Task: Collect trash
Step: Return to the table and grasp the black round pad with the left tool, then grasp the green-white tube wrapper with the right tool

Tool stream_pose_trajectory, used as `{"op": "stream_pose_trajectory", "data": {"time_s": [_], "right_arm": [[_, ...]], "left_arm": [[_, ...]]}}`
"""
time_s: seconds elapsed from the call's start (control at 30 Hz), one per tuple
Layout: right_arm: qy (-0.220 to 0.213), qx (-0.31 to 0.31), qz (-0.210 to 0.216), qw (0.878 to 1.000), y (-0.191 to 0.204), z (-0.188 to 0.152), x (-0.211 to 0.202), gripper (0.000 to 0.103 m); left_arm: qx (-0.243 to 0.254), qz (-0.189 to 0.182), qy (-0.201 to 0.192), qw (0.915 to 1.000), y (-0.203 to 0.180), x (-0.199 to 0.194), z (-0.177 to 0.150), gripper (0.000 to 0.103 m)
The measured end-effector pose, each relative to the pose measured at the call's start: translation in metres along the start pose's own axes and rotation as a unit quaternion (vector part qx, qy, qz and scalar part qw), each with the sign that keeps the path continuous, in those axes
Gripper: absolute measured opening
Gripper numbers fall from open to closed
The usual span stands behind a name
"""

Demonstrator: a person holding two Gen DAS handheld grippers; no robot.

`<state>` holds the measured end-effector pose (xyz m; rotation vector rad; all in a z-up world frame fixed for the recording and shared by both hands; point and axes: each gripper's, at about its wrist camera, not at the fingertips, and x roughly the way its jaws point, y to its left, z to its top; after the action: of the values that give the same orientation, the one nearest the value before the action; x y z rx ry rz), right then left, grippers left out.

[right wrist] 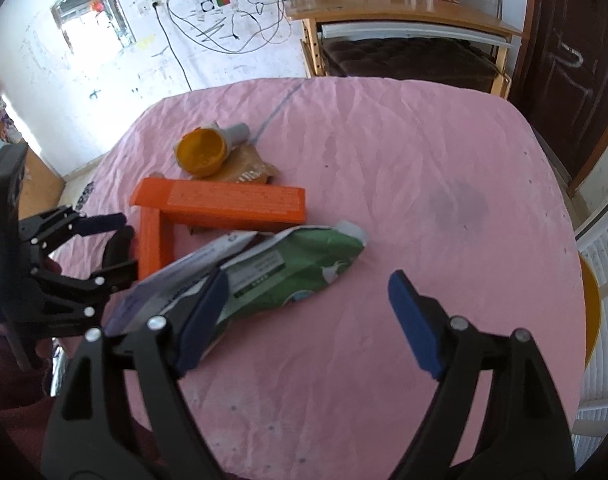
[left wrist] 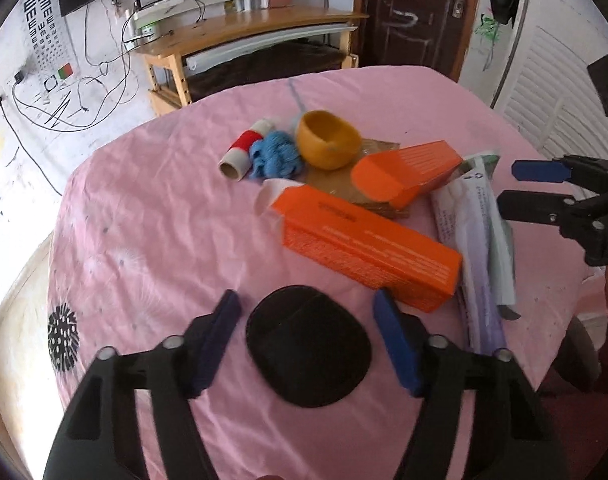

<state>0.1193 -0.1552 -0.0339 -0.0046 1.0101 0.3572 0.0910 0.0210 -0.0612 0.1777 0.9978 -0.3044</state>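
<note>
Pink tablecloth (left wrist: 151, 216) covers the table. Nearest, a black fabric pad (left wrist: 308, 346) lies between the wide-open, empty left gripper (left wrist: 308, 320). Further back lie orange cartons (left wrist: 368, 240), then a crumpled green pouch (right wrist: 291, 272) beside the right gripper (right wrist: 304, 304), also wide open and empty.

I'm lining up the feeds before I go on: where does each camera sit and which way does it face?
Left wrist: on the left tool, open, facing down over the black round pad toward the orange boxes.
Right wrist: on the right tool, open, facing the green pouch.
Both show the pink tablecloth, yellow bowl and the other tool.
</note>
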Motion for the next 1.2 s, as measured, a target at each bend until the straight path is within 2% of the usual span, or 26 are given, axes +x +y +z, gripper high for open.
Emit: {"op": "stream_pose_trajectory", "data": {"time_s": [0.03, 0.1, 0.33, 0.5, 0.6, 0.67, 0.93, 0.97, 1.03, 1.07, 1.2], "right_arm": [[0.0, 0.002, 0.0, 1.0, -0.001, 0.0, 0.0, 0.079], [0.0, 0.003, 0.001, 1.0, -0.002, 0.0, 0.0, 0.079], [0.001, 0.008, 0.013, 1.0, -0.005, -0.001, 0.0, 0.079], [0.013, 0.04, 0.047, 0.998, -0.009, 0.004, 0.005, 0.079], [0.02, 0.041, 0.037, 0.998, -0.005, 0.008, 0.01, 0.078], [0.031, 0.034, 0.023, 0.999, 0.0, 0.01, 0.014, 0.07], [0.058, -0.017, -0.022, 0.998, 0.027, 0.009, 0.029, 0.069], [0.056, -0.025, -0.026, 0.998, 0.032, 0.009, 0.032, 0.063], [0.048, -0.036, -0.03, 0.998, 0.039, 0.008, 0.032, 0.042], [0.044, -0.039, -0.033, 0.998, 0.042, 0.008, 0.031, 0.036], [0.03, -0.042, -0.04, 0.998, 0.043, 0.007, 0.026, 0.028]], "left_arm": [[0.001, -0.001, -0.002, 1.0, -0.002, -0.001, 0.0, 0.049], [-0.001, -0.005, -0.005, 1.0, -0.003, -0.005, -0.001, 0.041], [-0.025, -0.017, -0.011, 0.9995, 0.007, -0.017, -0.013, 0.027], [-0.042, -0.019, -0.015, 0.9988, 0.015, -0.019, -0.015, 0.024], [-0.053, -0.024, -0.016, 0.9981, 0.022, -0.019, -0.017, 0.024], [-0.059, -0.026, -0.018, 0.9978, 0.027, -0.02, -0.018, 0.024], [-0.06, -0.02, -0.028, 0.9976, 0.031, -0.021, -0.026, 0.024], [-0.062, -0.02, -0.03, 0.9974, 0.031, -0.022, -0.027, 0.024], [-0.066, -0.022, -0.033, 0.997, 0.033, -0.022, -0.029, 0.024], [-0.069, -0.023, -0.035, 0.9967, 0.035, -0.022, -0.03, 0.024], [-0.079, -0.024, -0.041, 0.9957, 0.041, -0.027, -0.034, 0.024]]}}
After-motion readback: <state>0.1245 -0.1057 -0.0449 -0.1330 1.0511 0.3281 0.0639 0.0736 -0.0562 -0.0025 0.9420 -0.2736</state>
